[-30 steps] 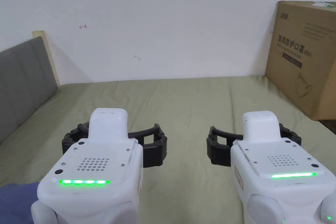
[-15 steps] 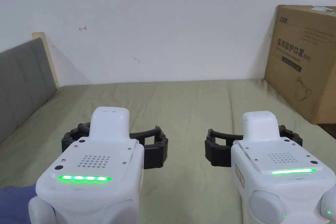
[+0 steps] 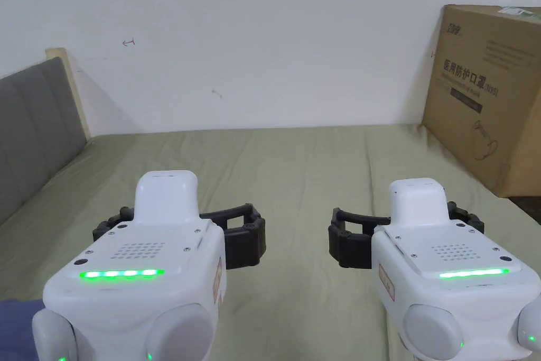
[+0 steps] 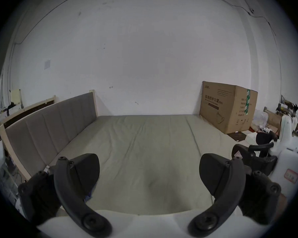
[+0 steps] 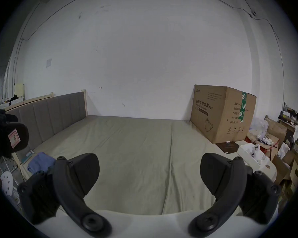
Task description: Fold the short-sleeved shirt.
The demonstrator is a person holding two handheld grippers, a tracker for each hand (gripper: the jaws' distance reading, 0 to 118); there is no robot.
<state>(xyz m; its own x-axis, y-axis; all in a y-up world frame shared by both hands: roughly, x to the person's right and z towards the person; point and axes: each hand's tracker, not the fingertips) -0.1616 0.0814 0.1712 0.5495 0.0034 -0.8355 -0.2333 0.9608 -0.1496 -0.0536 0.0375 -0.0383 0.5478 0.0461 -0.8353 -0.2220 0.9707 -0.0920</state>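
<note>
While the bed [image 3: 296,166] stays bare and green, the head camera has turned a little, so the brown box [image 3: 488,92] at the far right and the grey headboard [image 3: 37,124] on the left sit a bit differently. Both tools have hardly moved. The left gripper [image 4: 149,173] and the right gripper [image 5: 149,173] hang side by side over the near part of the bed, jaws wide apart, holding nothing. The blue shirt [image 5: 40,161] lies bunched at the near left edge, so I think folding has not started.
</note>
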